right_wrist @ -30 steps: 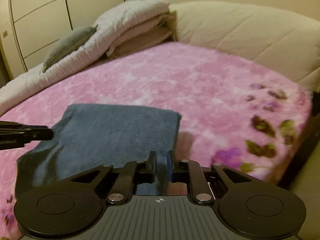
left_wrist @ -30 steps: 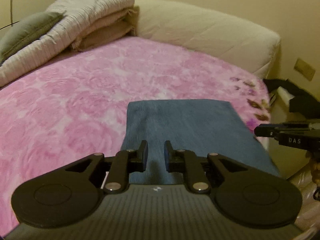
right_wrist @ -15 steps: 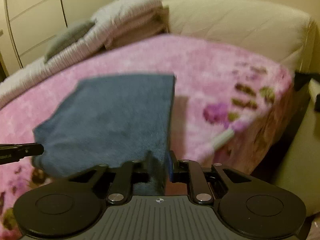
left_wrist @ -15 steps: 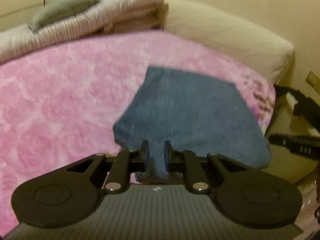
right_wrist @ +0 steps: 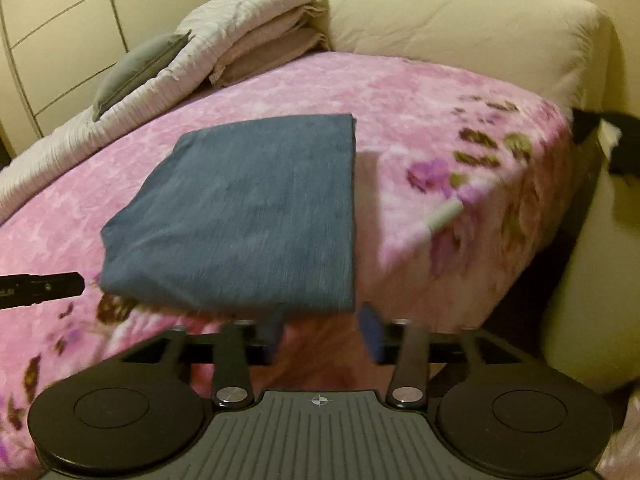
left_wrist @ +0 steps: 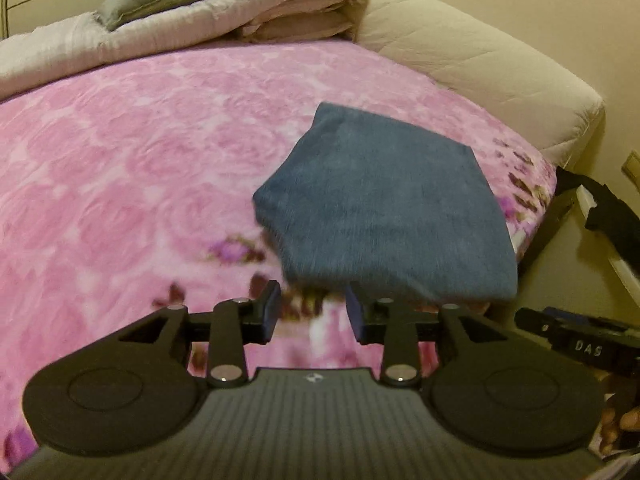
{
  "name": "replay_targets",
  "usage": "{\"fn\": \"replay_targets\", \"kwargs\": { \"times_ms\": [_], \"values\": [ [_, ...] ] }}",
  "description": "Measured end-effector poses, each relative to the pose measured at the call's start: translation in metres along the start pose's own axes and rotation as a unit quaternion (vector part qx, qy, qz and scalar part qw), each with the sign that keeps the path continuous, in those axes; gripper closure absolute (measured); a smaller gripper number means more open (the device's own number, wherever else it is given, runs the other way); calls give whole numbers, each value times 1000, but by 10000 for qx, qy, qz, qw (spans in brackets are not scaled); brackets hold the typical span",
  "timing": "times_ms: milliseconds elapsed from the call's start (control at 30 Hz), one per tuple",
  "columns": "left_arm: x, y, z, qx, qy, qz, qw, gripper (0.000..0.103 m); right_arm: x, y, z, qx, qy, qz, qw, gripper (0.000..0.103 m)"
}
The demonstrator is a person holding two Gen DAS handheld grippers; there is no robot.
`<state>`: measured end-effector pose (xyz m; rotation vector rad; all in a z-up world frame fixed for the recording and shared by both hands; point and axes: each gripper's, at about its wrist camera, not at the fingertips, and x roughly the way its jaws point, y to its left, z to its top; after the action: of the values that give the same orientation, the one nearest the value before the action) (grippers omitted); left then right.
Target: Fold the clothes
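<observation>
Left wrist view: left gripper (left_wrist: 312,308) fingers spread, holding nothing; folded blue cloth (left_wrist: 388,204) lies on the pink blanket (left_wrist: 120,152) just ahead, near the bed edge.

Right wrist view: right gripper (right_wrist: 324,330) fingers spread, empty, cloth (right_wrist: 248,212) just ahead. Judged: fold released; next, regrasp or fetch another garment.

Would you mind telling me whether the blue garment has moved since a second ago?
Yes. The blue garment went from near the fingers to farther up the pink blanket, toward the beige headboard.
</observation>
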<state>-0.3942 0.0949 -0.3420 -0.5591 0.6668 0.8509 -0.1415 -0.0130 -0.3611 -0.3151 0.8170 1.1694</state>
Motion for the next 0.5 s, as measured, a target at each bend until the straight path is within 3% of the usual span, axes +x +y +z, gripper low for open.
{"fn": "replay_targets", "kwargs": {
  "times_ms": [167, 500],
  "values": [
    [-27, -5, -8, 66, 61, 198, 9998, 67, -19, 7, -15, 53, 139, -145, 9998, 51],
    [-53, -15, -10, 170, -59, 176, 9997, 62, -41, 15, -16, -14, 35, -35, 10000, 50]
  ]
}}
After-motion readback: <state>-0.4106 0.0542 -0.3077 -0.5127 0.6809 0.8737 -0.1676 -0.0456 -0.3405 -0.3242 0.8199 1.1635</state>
